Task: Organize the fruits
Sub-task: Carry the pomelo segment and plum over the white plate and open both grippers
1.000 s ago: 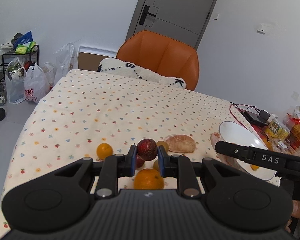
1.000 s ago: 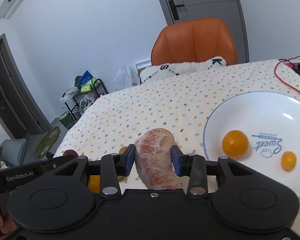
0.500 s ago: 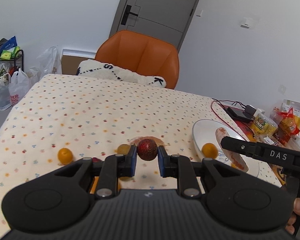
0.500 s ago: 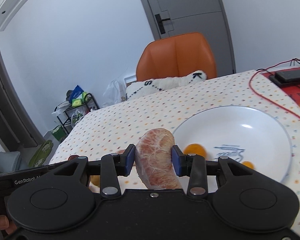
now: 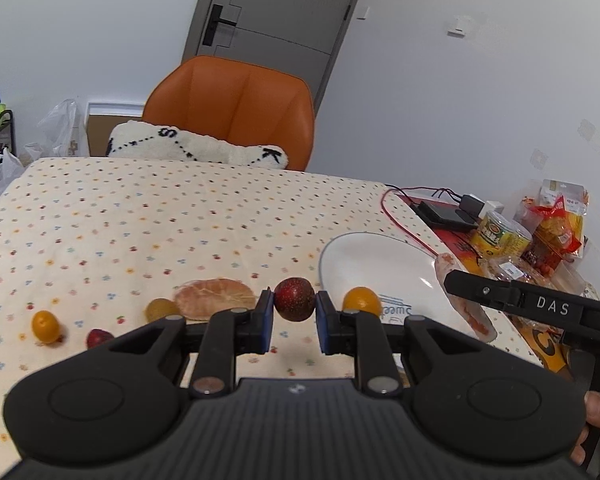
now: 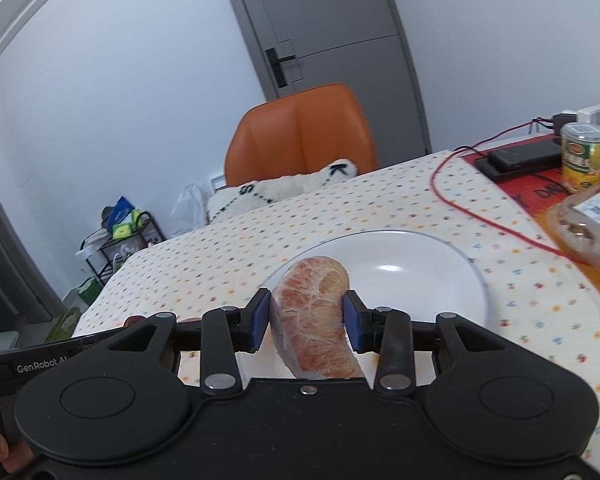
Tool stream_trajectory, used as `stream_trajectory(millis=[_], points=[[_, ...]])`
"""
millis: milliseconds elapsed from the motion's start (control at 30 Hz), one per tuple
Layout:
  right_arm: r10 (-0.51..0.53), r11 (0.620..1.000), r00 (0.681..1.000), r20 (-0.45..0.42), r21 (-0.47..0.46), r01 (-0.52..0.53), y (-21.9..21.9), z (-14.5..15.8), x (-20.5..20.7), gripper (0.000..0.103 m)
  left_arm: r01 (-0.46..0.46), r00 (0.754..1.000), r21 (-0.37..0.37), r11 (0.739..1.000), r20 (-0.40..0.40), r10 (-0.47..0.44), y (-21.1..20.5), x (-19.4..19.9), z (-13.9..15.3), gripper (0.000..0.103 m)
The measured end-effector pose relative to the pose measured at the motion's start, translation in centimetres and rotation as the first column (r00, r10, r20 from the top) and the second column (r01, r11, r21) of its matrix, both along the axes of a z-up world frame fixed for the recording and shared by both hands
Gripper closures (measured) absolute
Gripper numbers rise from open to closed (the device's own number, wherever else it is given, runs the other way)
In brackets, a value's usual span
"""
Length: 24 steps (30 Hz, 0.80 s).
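My left gripper [image 5: 294, 316] is shut on a dark red round fruit [image 5: 295, 299], held above the tablecloth just left of the white plate [image 5: 380, 258]. A small orange fruit [image 5: 361, 301] lies at the plate's near rim. My right gripper [image 6: 306, 320] is shut on a peeled pink grapefruit wedge [image 6: 312, 312] over the near edge of the white plate [image 6: 420, 264]; the same wedge [image 5: 466, 304] shows at the right in the left wrist view. On the cloth lie another peeled wedge [image 5: 214, 294], a yellowish fruit [image 5: 162, 309], a kumquat [image 5: 45, 326] and a red fruit [image 5: 99, 337].
An orange chair [image 5: 236, 112] with a white cushion [image 5: 196, 148] stands at the table's far side. A red cable [image 6: 492, 216], a black device [image 6: 520, 158], a can [image 6: 582, 156] and snack bags [image 5: 556, 224] crowd the right end. A person's hand [image 5: 596, 408] holds the right tool.
Both grippers have swung right toward the plate, carrying their fruit. The grapefruit wedge is now over the plate's near rim, hiding the fruits on it from the right wrist view.
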State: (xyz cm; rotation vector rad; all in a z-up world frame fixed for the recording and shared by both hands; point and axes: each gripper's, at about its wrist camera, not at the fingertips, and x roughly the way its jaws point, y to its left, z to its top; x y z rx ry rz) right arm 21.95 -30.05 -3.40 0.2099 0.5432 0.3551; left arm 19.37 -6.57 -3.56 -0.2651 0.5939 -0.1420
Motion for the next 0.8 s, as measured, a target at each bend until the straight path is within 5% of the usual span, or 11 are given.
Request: stream_trajectory(millis=[800], points=[[-0.054, 0.998, 0.998, -0.030, 0.028, 0.055, -5.8, -2.4, 2.1, 0.066, 0.126, 0.990, 0.034, 0.991, -0.075, -0.123, -8.2, 4.5, -2.1, 0.082]])
